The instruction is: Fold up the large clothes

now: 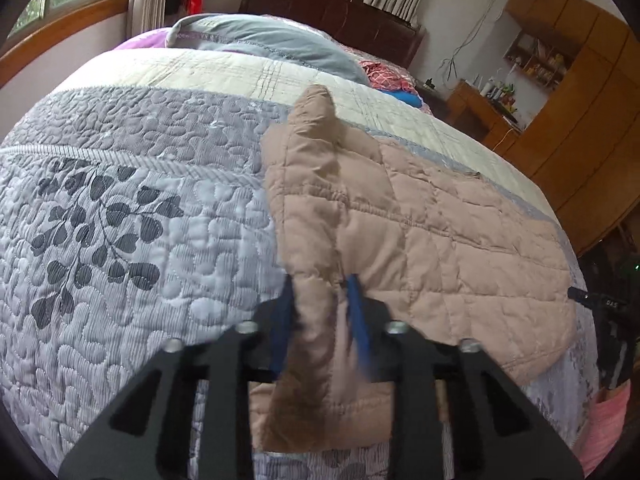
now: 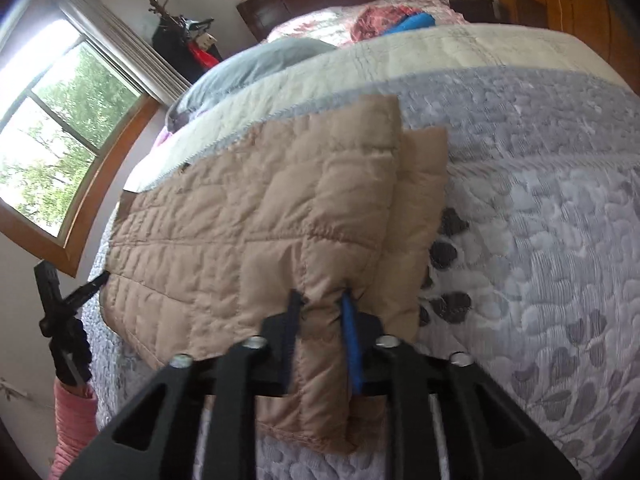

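A tan quilted jacket (image 1: 440,216) lies partly folded on the grey patterned bedspread (image 1: 120,208). My left gripper (image 1: 320,284) is shut on a bunched fold of the jacket near its front edge, and a ridge of fabric rises away from it. In the right wrist view the jacket (image 2: 248,216) shows a folded layer on its right side. My right gripper (image 2: 322,300) is shut on the thick near corner of the jacket, which hangs between the blue fingers (image 2: 352,344). The left gripper also shows at the far left of the right wrist view (image 2: 60,304).
A grey pillow (image 1: 272,40) and red and blue clothes (image 1: 384,76) lie near the dark headboard (image 1: 332,16). Wooden cabinets (image 1: 580,120) stand on the right, and windows (image 2: 60,128) with curtains line the other side. A pink sleeve (image 2: 74,420) is at the bed's edge.
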`<action>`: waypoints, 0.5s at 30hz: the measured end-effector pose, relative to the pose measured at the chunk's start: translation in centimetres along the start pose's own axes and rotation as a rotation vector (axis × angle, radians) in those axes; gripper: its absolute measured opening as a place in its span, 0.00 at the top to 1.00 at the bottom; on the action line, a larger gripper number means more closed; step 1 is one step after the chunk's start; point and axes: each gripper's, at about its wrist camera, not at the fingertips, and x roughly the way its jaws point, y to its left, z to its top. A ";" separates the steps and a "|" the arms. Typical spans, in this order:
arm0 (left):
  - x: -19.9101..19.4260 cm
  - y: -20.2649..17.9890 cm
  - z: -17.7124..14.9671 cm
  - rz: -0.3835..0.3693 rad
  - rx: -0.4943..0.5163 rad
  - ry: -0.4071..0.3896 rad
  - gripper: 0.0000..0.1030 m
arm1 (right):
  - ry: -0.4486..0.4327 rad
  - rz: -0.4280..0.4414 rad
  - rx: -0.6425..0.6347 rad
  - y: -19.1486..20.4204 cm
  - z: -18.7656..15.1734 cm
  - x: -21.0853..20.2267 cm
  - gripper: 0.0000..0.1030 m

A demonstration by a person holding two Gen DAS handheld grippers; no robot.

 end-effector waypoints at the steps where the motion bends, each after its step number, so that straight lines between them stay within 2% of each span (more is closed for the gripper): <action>1: -0.2 -0.3 -0.1 0.008 0.008 -0.020 0.91 | -0.022 -0.007 -0.020 0.6 0.2 -0.4 0.89; 4: -1.4 -0.7 -0.5 0.042 0.005 -0.101 0.93 | -0.083 -0.035 -0.069 1.9 0.8 -1.2 0.90; 6: -1.3 -0.4 -0.7 0.052 -0.013 -0.113 0.93 | -0.077 -0.063 -0.067 1.7 1.0 -0.7 0.90; 9: 0.1 0.5 -1.1 0.059 -0.030 -0.078 0.93 | -0.036 -0.079 -0.024 0.2 1.0 0.7 0.91; 15: 3.0 1.4 -1.1 0.044 -0.035 -0.018 0.92 | 0.016 -0.026 0.051 -2.7 0.5 3.4 0.90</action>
